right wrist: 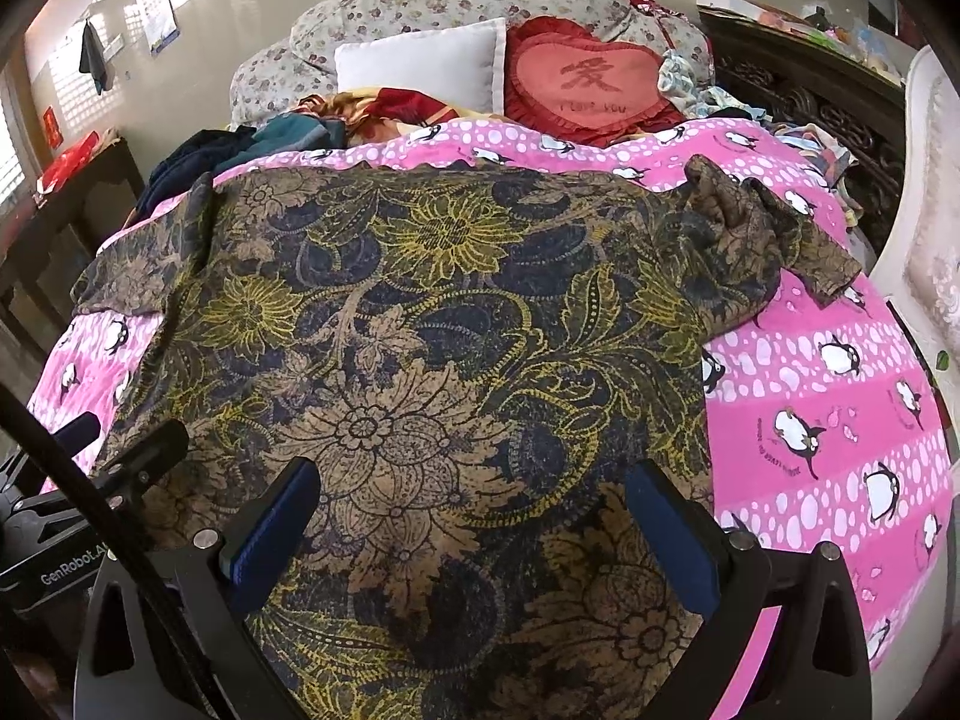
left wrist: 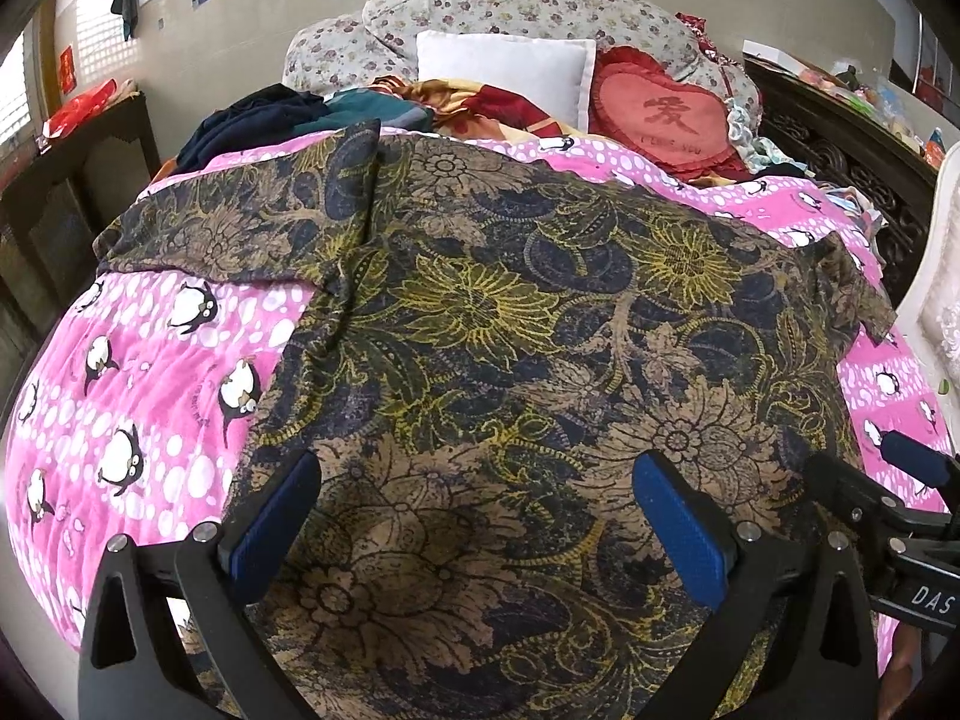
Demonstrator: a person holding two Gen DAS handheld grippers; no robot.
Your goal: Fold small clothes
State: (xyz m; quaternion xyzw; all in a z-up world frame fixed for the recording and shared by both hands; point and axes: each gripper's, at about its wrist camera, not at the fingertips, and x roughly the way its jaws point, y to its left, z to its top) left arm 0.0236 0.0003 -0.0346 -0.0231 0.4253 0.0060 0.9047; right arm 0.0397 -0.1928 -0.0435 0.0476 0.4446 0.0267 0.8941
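Note:
A dark floral shirt [left wrist: 480, 324] in navy, tan and yellow lies spread flat, back up, on a pink penguin blanket [left wrist: 138, 360]. Its left sleeve [left wrist: 240, 222] is spread out to the left. Its right sleeve [right wrist: 774, 228] lies bunched. My left gripper [left wrist: 474, 498] is open and empty above the shirt's near hem, left of centre. My right gripper [right wrist: 474, 498] is open and empty above the near hem, with the shirt [right wrist: 420, 312] ahead on the blanket [right wrist: 828, 408]. The right gripper shows at the left view's right edge [left wrist: 888, 480]; the left one at the right view's left edge [right wrist: 114, 450].
At the bed's far end lie a white pillow [left wrist: 504, 69], a red heart cushion [left wrist: 666, 114], a floral quilt [left wrist: 516, 6] and a pile of dark clothes [left wrist: 252, 120]. A dark wooden table [left wrist: 66, 180] stands left. A carved dark headboard [left wrist: 840, 156] and white furniture [left wrist: 942, 276] stand right.

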